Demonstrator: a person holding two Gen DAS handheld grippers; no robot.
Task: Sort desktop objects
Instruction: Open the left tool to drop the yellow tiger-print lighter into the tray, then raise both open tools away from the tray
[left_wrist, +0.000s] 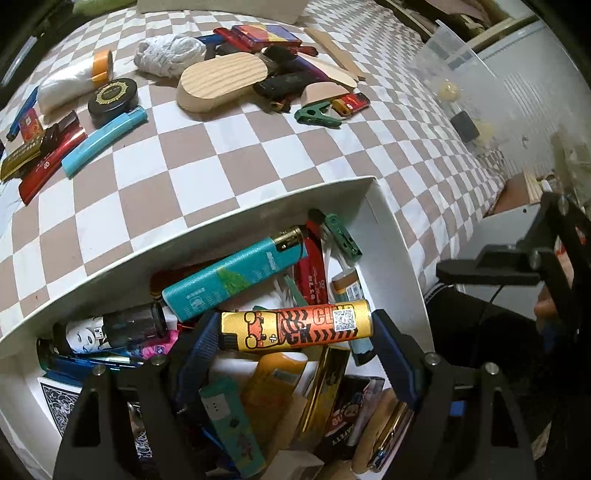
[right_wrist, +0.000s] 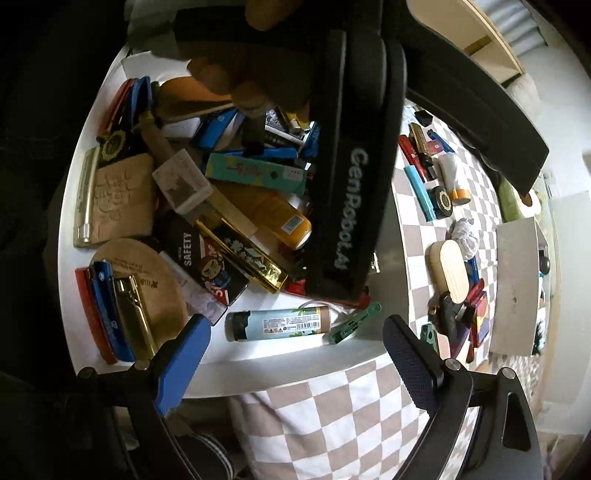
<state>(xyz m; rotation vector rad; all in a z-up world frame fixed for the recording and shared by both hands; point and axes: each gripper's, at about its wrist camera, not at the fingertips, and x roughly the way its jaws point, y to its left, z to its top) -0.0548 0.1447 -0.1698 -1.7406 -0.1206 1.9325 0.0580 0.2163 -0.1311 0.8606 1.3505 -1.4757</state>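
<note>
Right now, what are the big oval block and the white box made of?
The oval block looks like pale bare wood: grain lines run across its top, with no paint or shine. The white box looks like thin matte cardboard or plastic; its walls are plain and smooth, so I can't tell which.

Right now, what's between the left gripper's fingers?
In the left wrist view, the left gripper is shut on the orange and gold lighter, held crosswise above the white box.

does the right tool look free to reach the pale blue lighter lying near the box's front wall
Probably yes: the right tool is open and empty, and the pale blue lighter lies uncovered just ahead of it, though the left tool's black body hangs close above.
</note>
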